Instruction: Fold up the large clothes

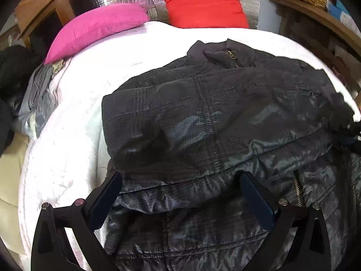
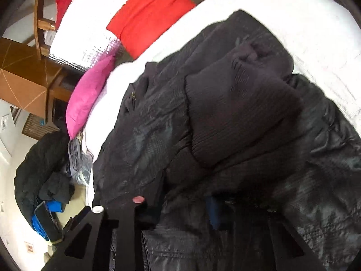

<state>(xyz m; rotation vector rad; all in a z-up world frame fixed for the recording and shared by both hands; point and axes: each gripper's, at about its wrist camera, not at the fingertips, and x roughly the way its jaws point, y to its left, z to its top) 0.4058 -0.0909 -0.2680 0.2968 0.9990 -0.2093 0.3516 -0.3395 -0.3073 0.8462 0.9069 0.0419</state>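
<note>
A dark jacket (image 1: 225, 117) lay spread on the white bed (image 1: 67, 135), collar and zip toward the far end, near a red pillow (image 1: 203, 4) and a pink pillow (image 1: 94, 29). My left tongs (image 1: 180, 180) stood wide apart over the jacket's near part — nothing between the fingers (image 1: 108, 192) but the cloth lying below them, and I could not tell whether the tips touched it.

My right tongs (image 2: 187, 205) were rolled over and drawn in close on a bunch of the jacket — cloth lay between them, just below the ribbed knit cuff (image 2: 237, 113). The fabric hid most of the fingers, so whether the pads really pressed on it I cannot tell. A heap of other clothes (image 2: 49, 180) sat beside the bed.
</note>
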